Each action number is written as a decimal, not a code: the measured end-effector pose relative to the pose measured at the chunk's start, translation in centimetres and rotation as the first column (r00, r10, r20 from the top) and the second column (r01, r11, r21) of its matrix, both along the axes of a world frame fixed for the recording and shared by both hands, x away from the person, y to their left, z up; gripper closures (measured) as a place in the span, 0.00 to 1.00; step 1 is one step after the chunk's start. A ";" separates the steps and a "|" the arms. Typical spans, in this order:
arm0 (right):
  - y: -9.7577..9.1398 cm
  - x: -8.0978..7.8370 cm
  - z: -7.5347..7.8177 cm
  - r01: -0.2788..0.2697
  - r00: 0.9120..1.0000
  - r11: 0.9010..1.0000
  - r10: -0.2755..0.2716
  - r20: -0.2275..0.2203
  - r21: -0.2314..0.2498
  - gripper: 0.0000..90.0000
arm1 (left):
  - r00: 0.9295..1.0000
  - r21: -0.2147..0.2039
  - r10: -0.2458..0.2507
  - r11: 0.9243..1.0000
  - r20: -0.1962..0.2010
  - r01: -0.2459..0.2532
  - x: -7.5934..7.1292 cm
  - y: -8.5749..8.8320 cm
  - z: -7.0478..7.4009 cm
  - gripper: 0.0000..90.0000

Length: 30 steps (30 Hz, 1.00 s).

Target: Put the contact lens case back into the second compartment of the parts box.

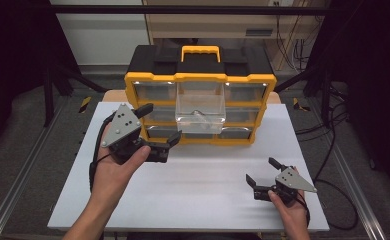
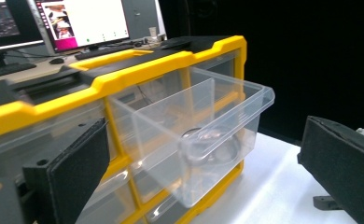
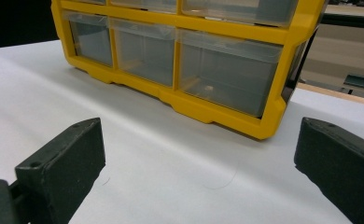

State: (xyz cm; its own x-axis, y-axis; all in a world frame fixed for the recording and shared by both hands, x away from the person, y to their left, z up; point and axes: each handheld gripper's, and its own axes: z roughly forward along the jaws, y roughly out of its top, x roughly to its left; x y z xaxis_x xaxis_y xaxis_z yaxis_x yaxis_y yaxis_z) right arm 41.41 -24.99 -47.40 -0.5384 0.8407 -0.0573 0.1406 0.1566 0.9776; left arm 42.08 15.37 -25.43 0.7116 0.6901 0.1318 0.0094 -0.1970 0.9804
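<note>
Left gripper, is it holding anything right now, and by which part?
Nothing. The left gripper is open beside the pulled-out drawer, with no contact.

1. High view: overhead, facing forward and down over the table (image 1: 193,190).
2. Left gripper view: close, angled at the organizer (image 2: 138,70).
3. Right gripper view: low, near the organizer (image 3: 180,107), shared by all.

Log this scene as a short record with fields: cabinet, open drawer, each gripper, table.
cabinet: yellow and black drawer cabinet at the far side of the table
drawer: clear top-middle drawer pulled out, something clear inside
left gripper: open, raised beside the drawer, holding nothing
right gripper: open, low over the table, holding nothing
table: white top
</note>
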 end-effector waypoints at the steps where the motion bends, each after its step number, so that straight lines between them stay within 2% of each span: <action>1: 0.0 0.0 0.0 0.000 1.000 1.000 0.000 0.000 0.000 0.03 | 1.000 0.000 0.002 1.000 0.002 -0.002 -0.1 0.3 -0.1 0.02; 5: -0.1 0.1 0.0 0.003 1.000 1.000 -0.003 -0.002 -0.011 0.03 | 1.000 0.003 0.016 1.000 0.010 -0.016 -0.2 1.2 -0.7 0.02; 17: 0.1 0.1 -0.1 -0.005 1.000 1.000 0.005 -0.004 -0.016 0.03 | 0.998 -0.007 0.058 0.998 -0.013 -0.058 0.1 4.3 -3.8 0.02; 22: 0.1 0.1 -0.1 -0.005 1.000 1.000 0.005 -0.004 -0.017 0.03 | 0.998 0.010 0.060 0.998 -0.019 -0.060 0.1 5.0 -4.6 0.02; 30: 0.0 0.2 -0.1 -0.005 1.000 1.000 0.005 -0.005 -0.015 0.03 | 0.997 0.000 0.075 0.997 -0.033 -0.075 -0.2 6.3 -5.9 0.02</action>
